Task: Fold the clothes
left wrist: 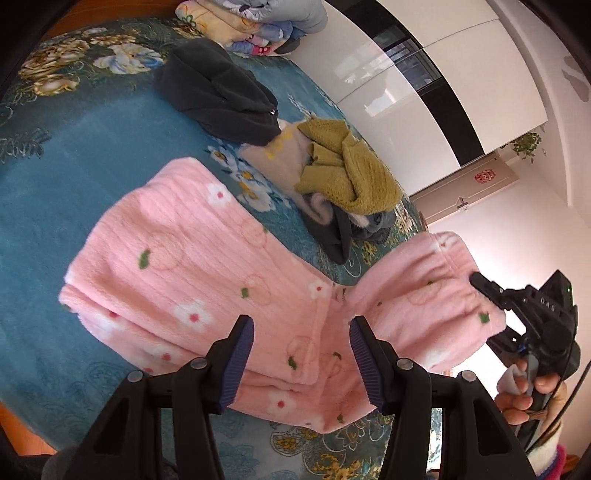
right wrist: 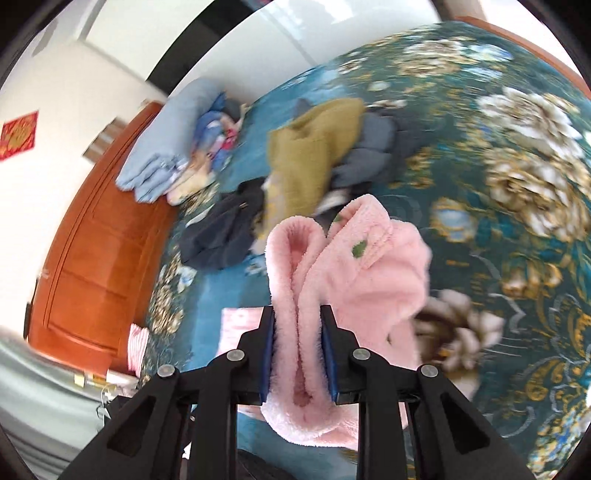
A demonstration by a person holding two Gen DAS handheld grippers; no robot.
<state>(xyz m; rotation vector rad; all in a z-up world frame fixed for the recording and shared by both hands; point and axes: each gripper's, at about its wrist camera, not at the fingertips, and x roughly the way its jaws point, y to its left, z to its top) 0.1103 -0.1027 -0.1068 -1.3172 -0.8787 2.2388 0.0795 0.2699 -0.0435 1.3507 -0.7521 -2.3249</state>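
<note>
Two grippers at work on pink fleece trousers [left wrist: 207,280] half spread on the bed [left wrist: 55,184]. Nearest, left gripper [left wrist: 301,354] with fingers released, straddling the fabric without pressing it. Right gripper [right wrist: 298,350] clenched on a bunched waistband fold, raised off the bed, presumably to carry it over. Beyond, unfolded olive knit [left wrist: 347,173] and dark garment [left wrist: 218,99] waiting; farthest, stacked bedding [left wrist: 255,26].

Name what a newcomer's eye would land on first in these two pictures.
The pink fleece garment with flower prints, spread over the blue floral bedspread, its edge bunched between the right tongs. Behind it, a mustard knit tops a heap of clothes.
</note>
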